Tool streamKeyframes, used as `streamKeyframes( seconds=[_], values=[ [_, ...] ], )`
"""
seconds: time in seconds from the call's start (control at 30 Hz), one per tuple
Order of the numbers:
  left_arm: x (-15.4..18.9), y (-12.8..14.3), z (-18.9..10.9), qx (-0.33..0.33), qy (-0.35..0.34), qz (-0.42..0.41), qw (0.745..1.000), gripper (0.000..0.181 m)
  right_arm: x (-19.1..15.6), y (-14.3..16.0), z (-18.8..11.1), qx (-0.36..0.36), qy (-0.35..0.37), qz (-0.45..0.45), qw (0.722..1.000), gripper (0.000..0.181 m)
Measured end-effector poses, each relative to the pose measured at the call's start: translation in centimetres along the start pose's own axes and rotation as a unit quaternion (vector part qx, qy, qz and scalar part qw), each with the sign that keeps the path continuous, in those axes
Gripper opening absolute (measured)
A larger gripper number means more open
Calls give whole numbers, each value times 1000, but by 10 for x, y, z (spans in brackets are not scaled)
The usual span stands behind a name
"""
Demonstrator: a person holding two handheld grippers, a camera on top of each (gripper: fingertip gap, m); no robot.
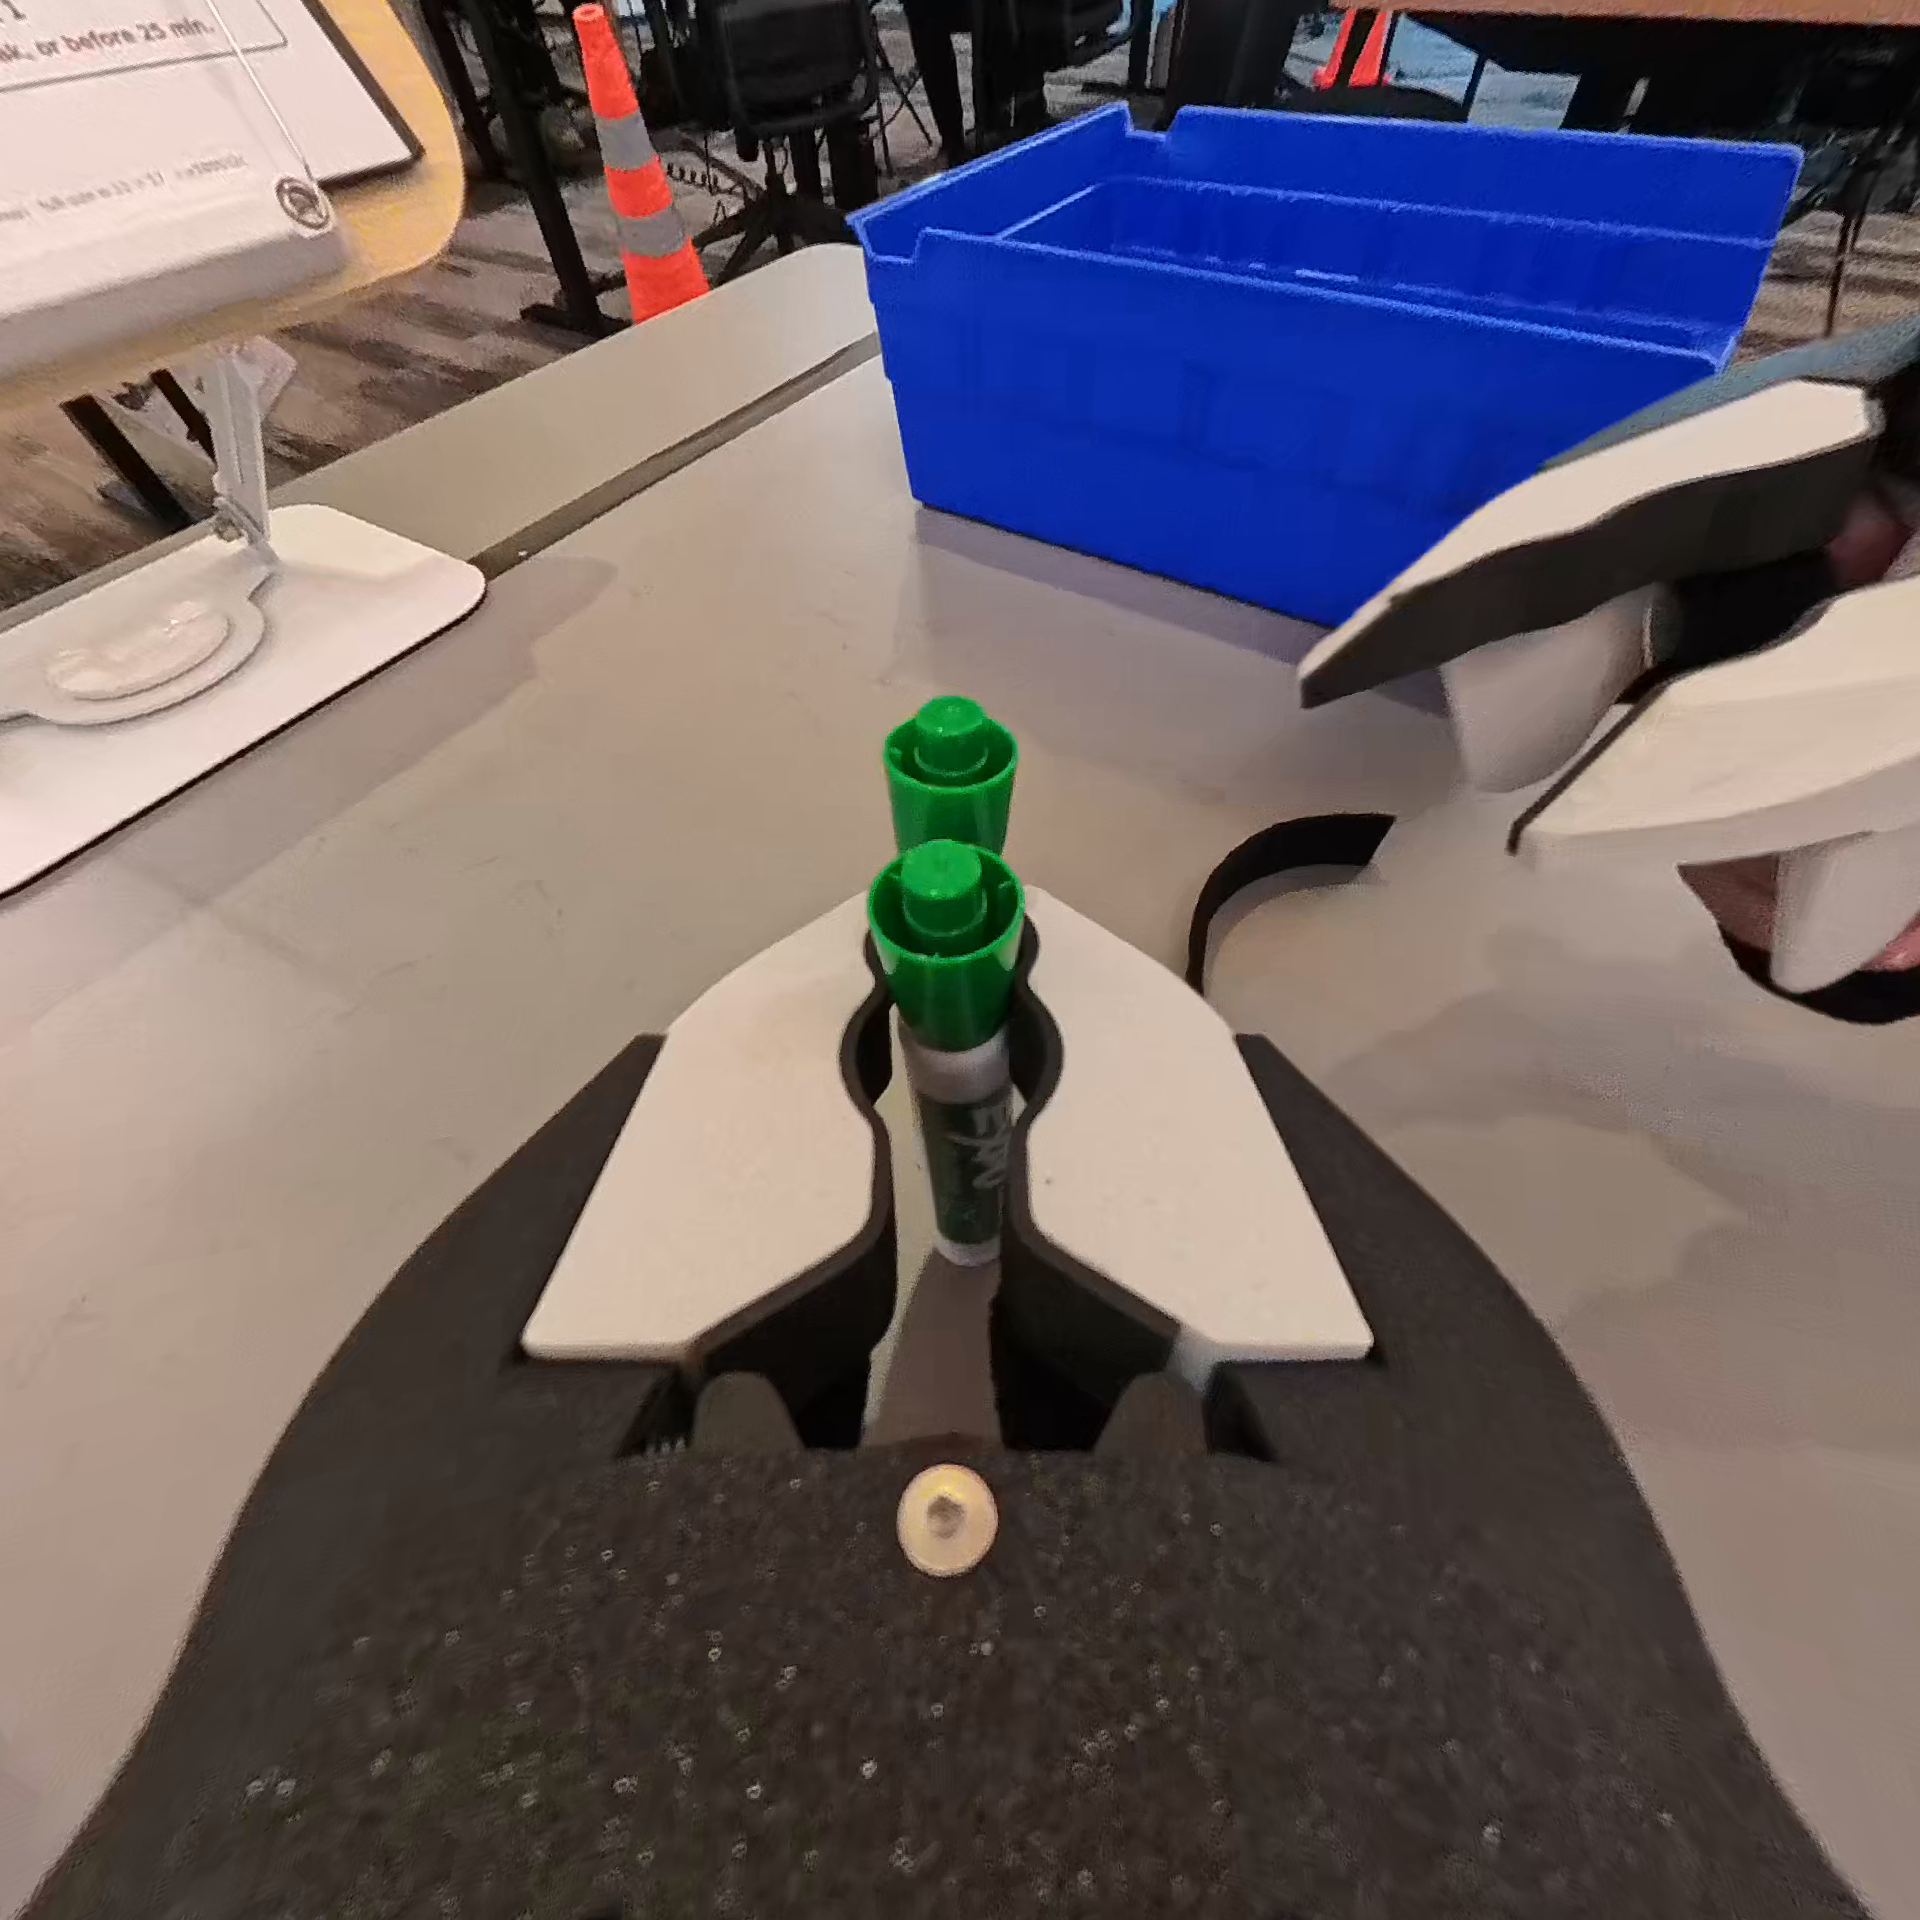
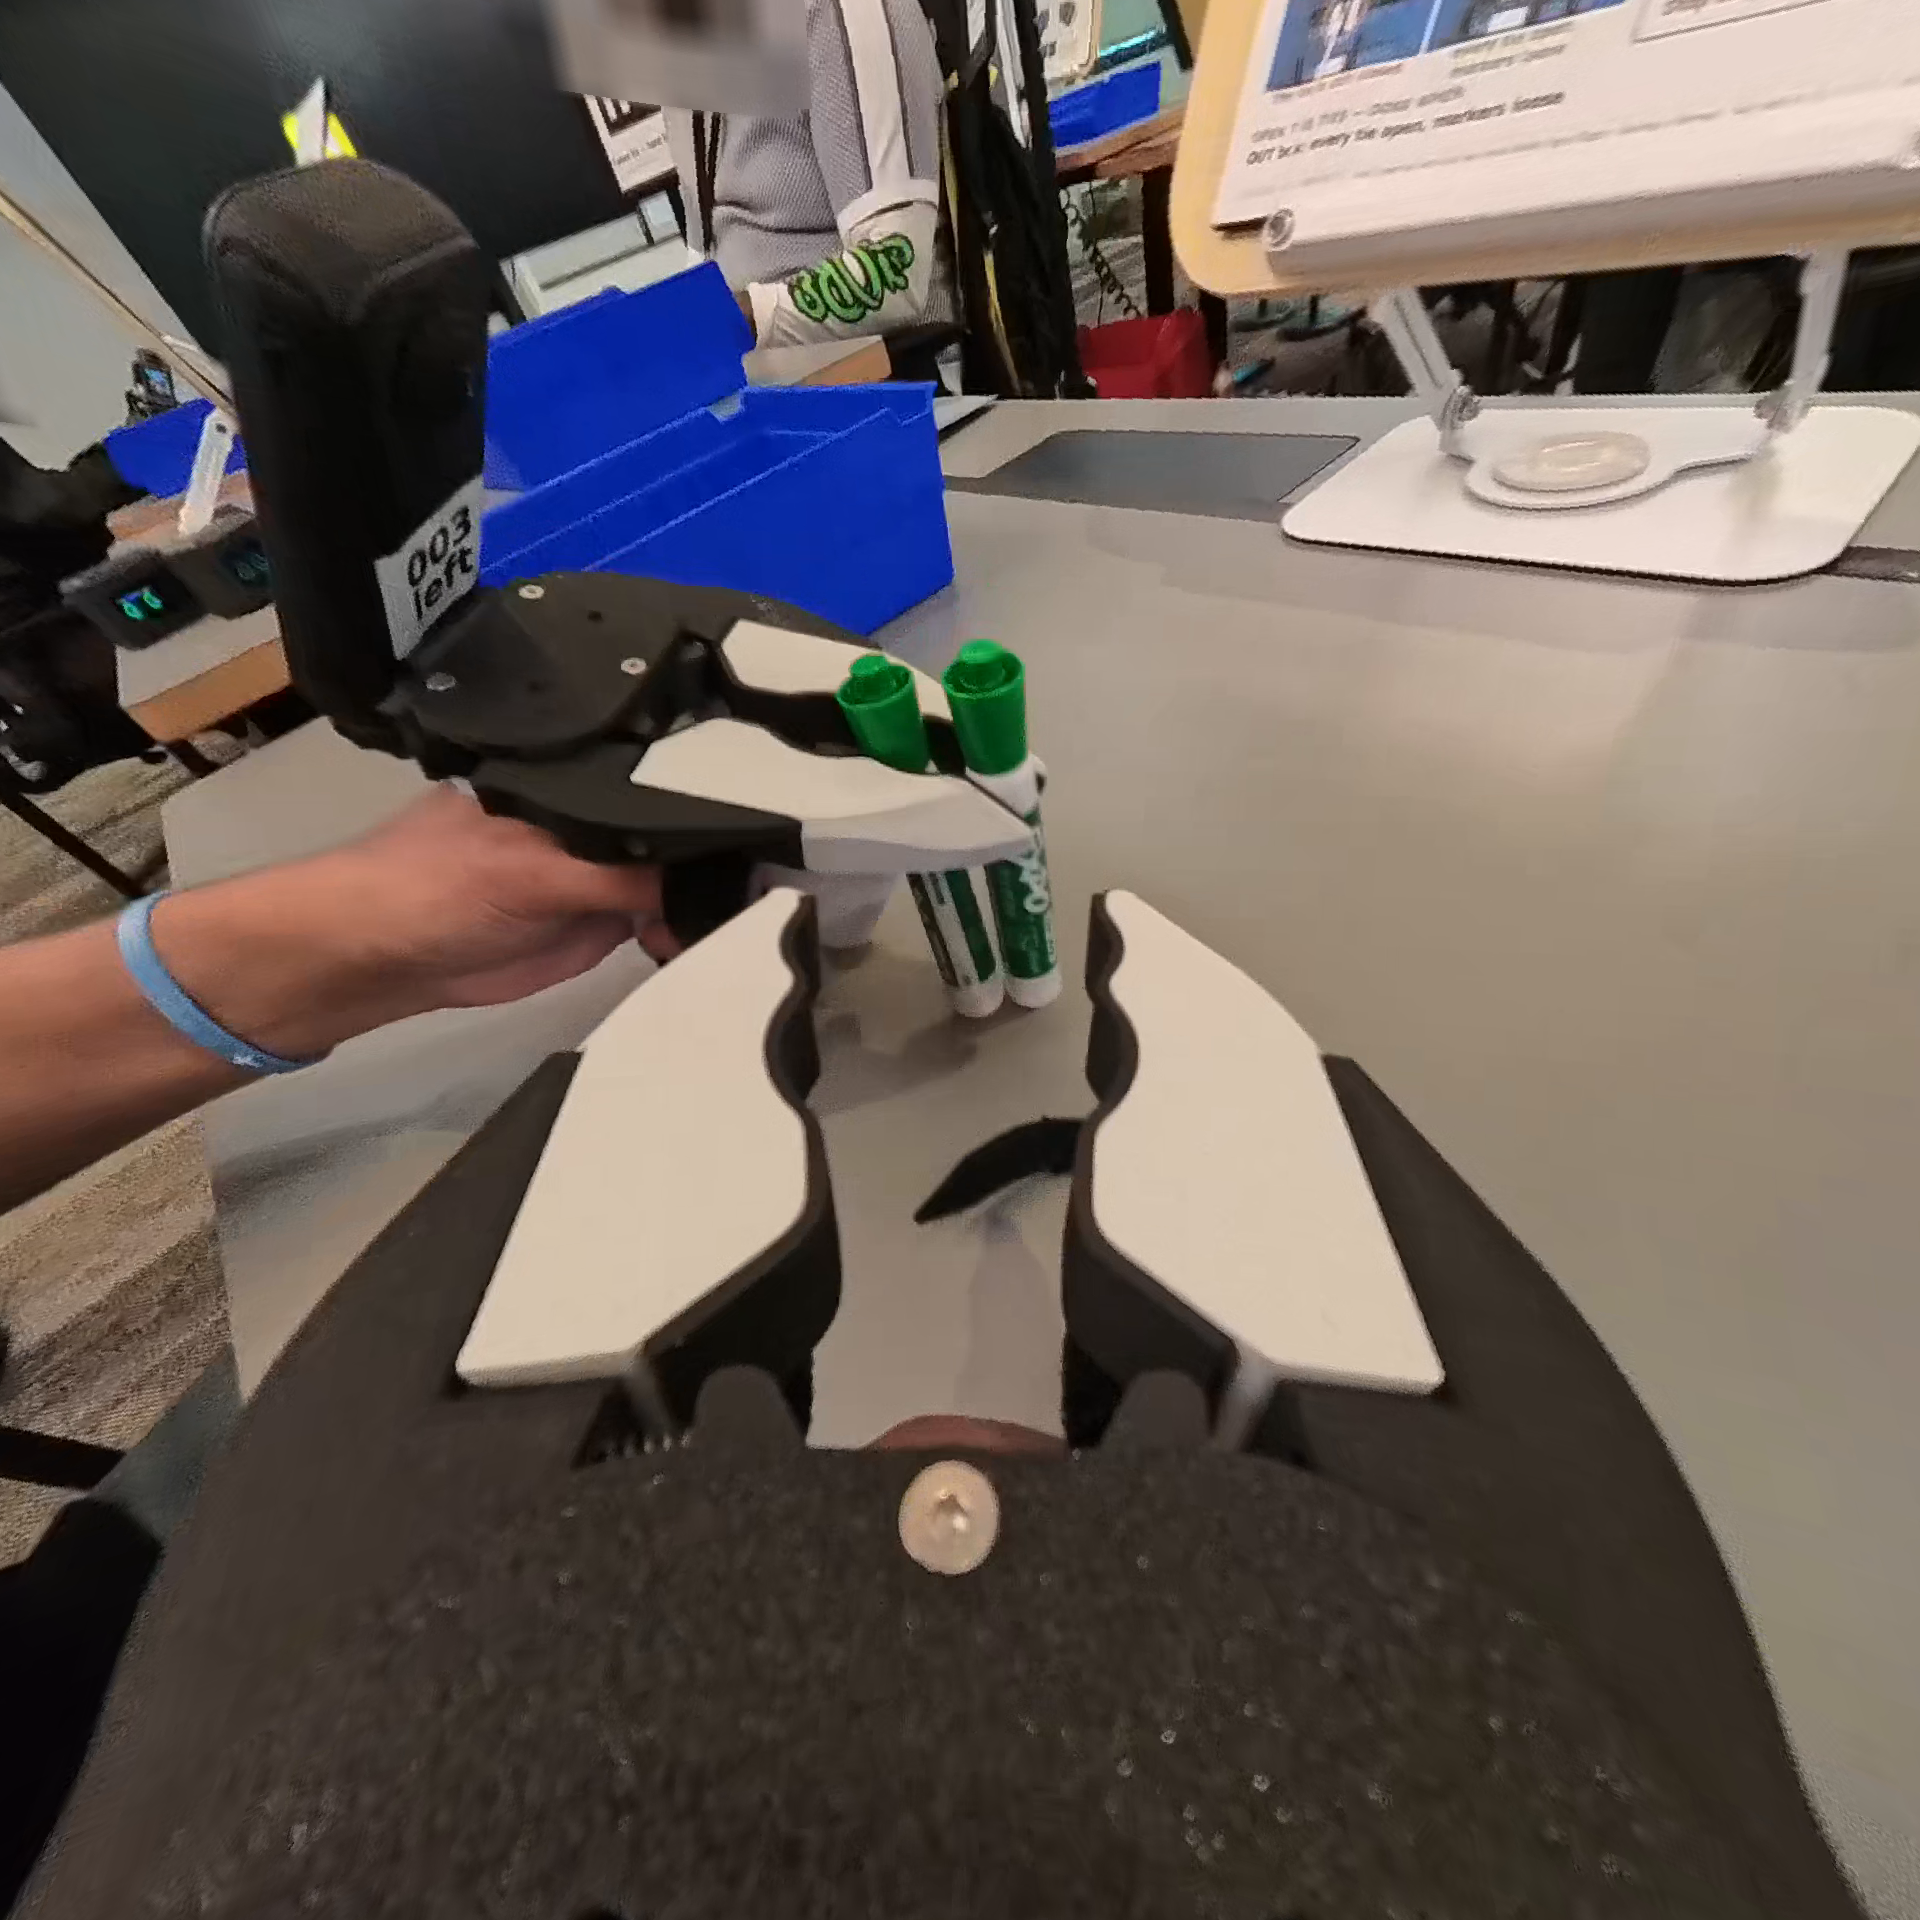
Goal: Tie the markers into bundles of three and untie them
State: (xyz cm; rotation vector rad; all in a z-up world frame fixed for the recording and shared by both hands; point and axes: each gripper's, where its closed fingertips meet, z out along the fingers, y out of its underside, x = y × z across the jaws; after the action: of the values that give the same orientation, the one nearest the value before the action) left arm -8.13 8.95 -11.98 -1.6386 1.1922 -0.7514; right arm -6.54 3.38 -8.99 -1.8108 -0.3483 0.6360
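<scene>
Left tongs (image 1: 948, 940) clamp green markers (image 2: 997, 831) | right tongs (image 2: 951, 925) agape, empty

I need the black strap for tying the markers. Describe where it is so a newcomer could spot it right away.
Start at the grey table with the blue bin at its far edge. Nearer than the bin, the left claw holds two green markers upright. The black strap lies on the table in a curl beside them, under the open right claw; it is the only dark, soft, flat thing there.
</scene>
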Motion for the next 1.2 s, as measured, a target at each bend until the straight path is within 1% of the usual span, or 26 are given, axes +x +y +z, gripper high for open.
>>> streamKeyframes(
  seconds=[0.07,0.2,0.3,0.37,0.47,0.5,0.53,0.57,0.83,1.0,1.2],
  values=[
    [0,0,-1,2,1,0,1000,17,-5,-4,11,-9,6,-13,1000,57],
    [-3,1,-4,14,3,-12,1000,17,-1,-9,31,-33,54,-44,997,72],
    [-5,2,-6,27,7,-25,999,17,-4,-8,41,-43,60,-26,997,72],
    [-7,2,-6,33,8,-43,998,17,-5,-9,42,-40,67,-27,997,70],
    [-8,2,-5,33,16,-40,999,17,2,-6,34,-30,84,-45,995,67],
    [-9,2,-5,28,13,-30,999,19,6,-4,30,-27,92,-48,994,66],
    [-10,2,-5,27,7,-23,999,25,8,-1,26,-24,96,-47,994,66],
    [-10,3,-6,26,4,-19,999,26,8,2,22,-21,95,-45,994,66],
    [-1,10,-10,20,7,2,1000,29,9,20,0,-10,102,-68,992,64],
    [-2,10,-13,18,1,-9,1000,36,4,21,-4,0,87,-56,995,63],
    [8,8,-22,20,14,-9,1000,50,4,23,-7,-4,84,-76,993,63]
  ],
)
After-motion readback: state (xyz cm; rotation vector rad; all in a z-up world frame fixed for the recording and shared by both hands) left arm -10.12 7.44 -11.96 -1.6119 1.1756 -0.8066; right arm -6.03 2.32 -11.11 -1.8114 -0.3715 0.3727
